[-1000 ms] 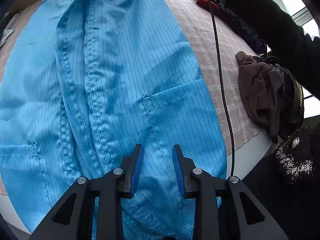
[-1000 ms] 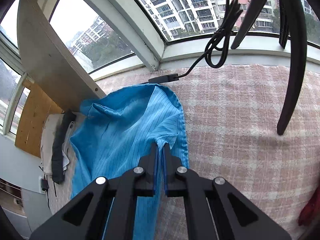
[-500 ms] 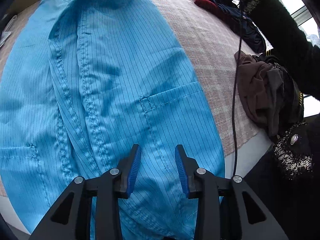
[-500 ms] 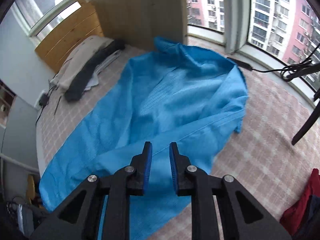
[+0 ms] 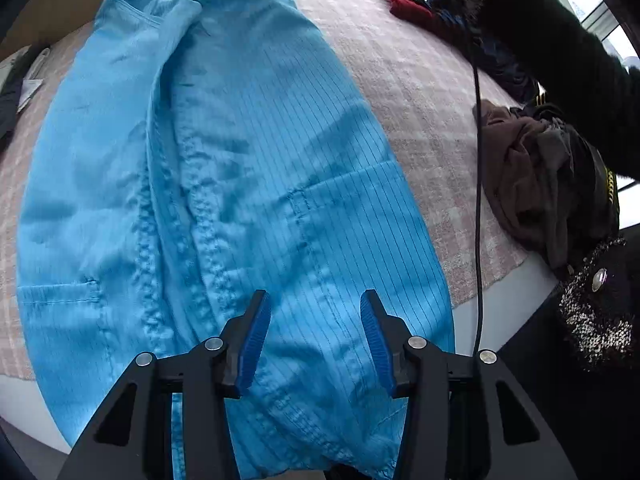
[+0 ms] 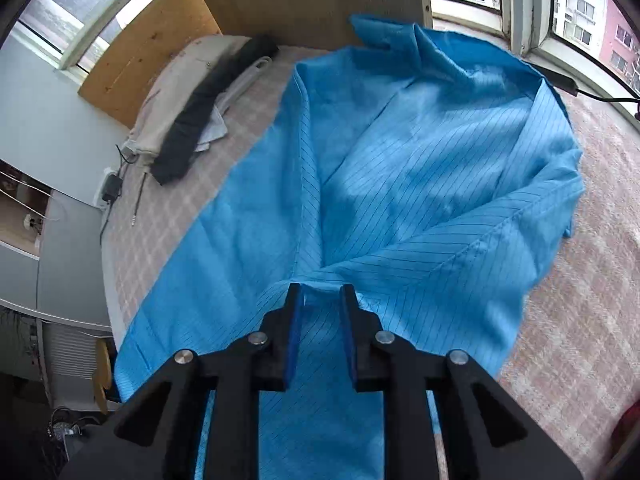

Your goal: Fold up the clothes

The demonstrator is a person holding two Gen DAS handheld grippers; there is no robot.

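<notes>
With both wrist cameras aimed down at the bed, I read one blue coat (image 5: 256, 168) spread front-up across the checked cover (image 5: 420, 92), its hem at the near edge and its collar at the far end. I count two patch pockets on the coat in the left view: one on the right panel (image 5: 352, 208) and one on the left panel (image 5: 56, 292). My left gripper (image 5: 316, 340) hangs over the hem with its two blue pads (image 5: 254, 344) spread wide and nothing between them. My right gripper (image 6: 320, 336) sits over the upper part of the coat, jaws parted to a moderate gap; a ridge of cloth lies at the fingertips, but I cannot tell whether it is pinched, and the pads do not meet. In the left view that same gripper shows as a dark tip at the collar. One cable (image 5: 478, 200) runs down the right side of the left view. Beside the coat on the cover I count one brown heap (image 5: 532, 176) and one red garment (image 5: 408, 6), well apart from each other. One furry dark sleeve (image 5: 560, 52) crosses above them. One dark strip (image 6: 208, 108) lies on pale bedding at the far left of the bed.
</notes>
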